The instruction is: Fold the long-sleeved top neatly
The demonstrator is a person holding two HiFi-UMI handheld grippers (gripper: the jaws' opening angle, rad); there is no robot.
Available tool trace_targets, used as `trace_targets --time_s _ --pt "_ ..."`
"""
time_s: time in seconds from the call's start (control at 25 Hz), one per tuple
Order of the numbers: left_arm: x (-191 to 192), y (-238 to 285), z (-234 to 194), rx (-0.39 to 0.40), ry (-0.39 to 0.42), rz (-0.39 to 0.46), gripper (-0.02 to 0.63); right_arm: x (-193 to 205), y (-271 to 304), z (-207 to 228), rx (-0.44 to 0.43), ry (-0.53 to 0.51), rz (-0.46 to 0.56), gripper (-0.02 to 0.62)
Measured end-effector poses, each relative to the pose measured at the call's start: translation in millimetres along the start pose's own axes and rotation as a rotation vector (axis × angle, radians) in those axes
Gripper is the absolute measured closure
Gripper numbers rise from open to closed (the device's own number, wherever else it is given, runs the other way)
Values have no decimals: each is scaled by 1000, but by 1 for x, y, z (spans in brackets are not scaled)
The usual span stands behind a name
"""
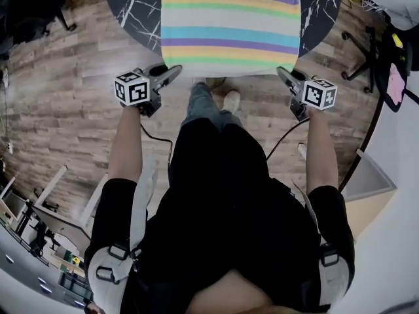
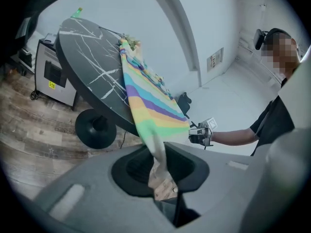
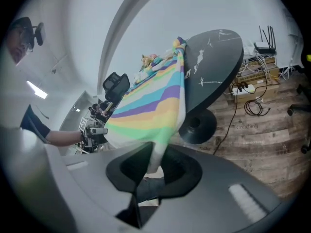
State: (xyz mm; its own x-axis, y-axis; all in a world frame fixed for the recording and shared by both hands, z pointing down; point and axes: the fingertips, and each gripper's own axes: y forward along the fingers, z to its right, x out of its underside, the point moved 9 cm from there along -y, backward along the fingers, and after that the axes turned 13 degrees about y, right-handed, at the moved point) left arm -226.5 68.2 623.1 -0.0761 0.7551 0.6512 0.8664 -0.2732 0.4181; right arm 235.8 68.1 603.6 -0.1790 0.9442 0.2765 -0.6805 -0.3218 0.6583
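The striped top (image 1: 229,25) was laid flat on the round dark bench (image 1: 131,5), straight ahead of both hand-held grippers, with its hem hung over the edge nearest them. The left hand-held gripper (image 1: 169,76) was clamped on the hem's left corner. In the left gripper view the cloth was seen pinched between the jaws and running up and away from them to the bench. The right hand-held gripper (image 1: 286,77) was clamped the same way on the right corner, with fabric drawn tight out of its jaws.

Both corners were held just off the bench edge and well apart from each other, so the hem was kept stretched wide between the two hand-held grippers. This hold was judged to be preparation for a fold: with both corners caught, the lower part could be lifted evenly and carried away from the jaws over the body of the top. Folding was judged barely begun, since the body lay in one layer. The end furthest from the jaws looked bunched, and the sleeves could not be told apart there.

No box, basket or other container was seen near either hand-held gripper. Beyond the jaws the top was carried by the bench alone, with wooden floor (image 1: 78,97) below.
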Motion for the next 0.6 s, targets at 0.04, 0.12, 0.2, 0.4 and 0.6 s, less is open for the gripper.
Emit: trace_targets --time_s 0.04,0.12,0.2,0.4,0.6 --pt "1 -1 3 -8 4 8 543 1 -2 -2 2 -10 3 546" --pt "-1 -4 8 -28 21 22 570 4 -6 -5 0 -26 11 563" --pt "-3 -7 13 -42 36 34 575 7 -10 -7 -10 -32 24 569" --pt "3 -18 34 -65 51 42 575 22 -26 -14 -31 -54 48 574" --pt "17 -30 60 -86 66 20 575 45 -41 -21 -57 -66 43 574"
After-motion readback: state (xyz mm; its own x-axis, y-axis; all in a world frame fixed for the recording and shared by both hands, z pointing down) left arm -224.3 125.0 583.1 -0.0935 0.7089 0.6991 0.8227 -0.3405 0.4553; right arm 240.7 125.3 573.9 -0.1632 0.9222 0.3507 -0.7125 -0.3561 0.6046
